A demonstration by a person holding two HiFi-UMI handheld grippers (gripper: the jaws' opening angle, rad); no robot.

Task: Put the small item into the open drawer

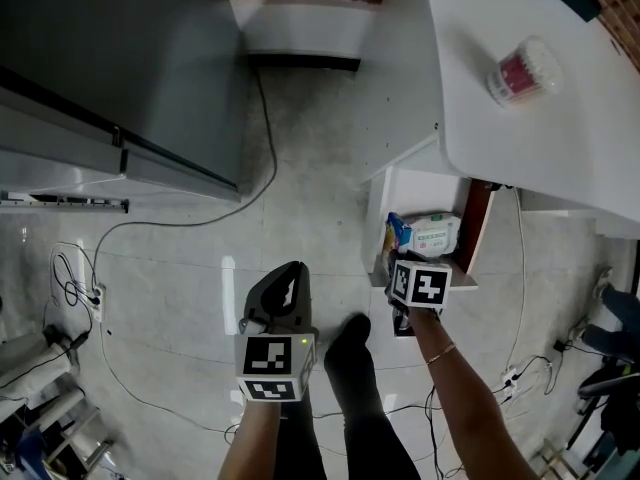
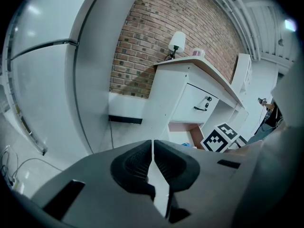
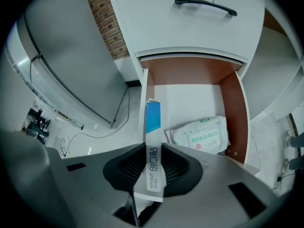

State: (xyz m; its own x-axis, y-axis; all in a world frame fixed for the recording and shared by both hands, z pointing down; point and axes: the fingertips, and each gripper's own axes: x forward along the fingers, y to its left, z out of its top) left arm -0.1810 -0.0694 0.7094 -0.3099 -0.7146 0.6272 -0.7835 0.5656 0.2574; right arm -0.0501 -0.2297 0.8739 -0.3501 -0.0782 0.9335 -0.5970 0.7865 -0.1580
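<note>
My right gripper (image 3: 153, 167) is shut on a slim white and blue box (image 3: 152, 141), held edge-up between the pads, just over the front of the open drawer (image 3: 190, 91). In the head view the box (image 1: 396, 234) shows as a blue and yellow end above the right gripper (image 1: 405, 290). A white wipes packet (image 3: 199, 134) lies inside the drawer at its right front. The left gripper (image 1: 285, 293) hangs over the floor to the left, its jaws together with nothing between them; in its own view the left gripper (image 2: 152, 163) points at the cabinet.
The white cabinet (image 1: 400, 78) carries a closed drawer with a black handle (image 3: 205, 4) above the open one. A grey fridge (image 1: 120, 68) stands at left. Cables (image 1: 170, 218) trail across the floor. A tub of cotton swabs (image 1: 523, 71) rests on the counter. A person's foot (image 1: 350, 353) stands between the grippers.
</note>
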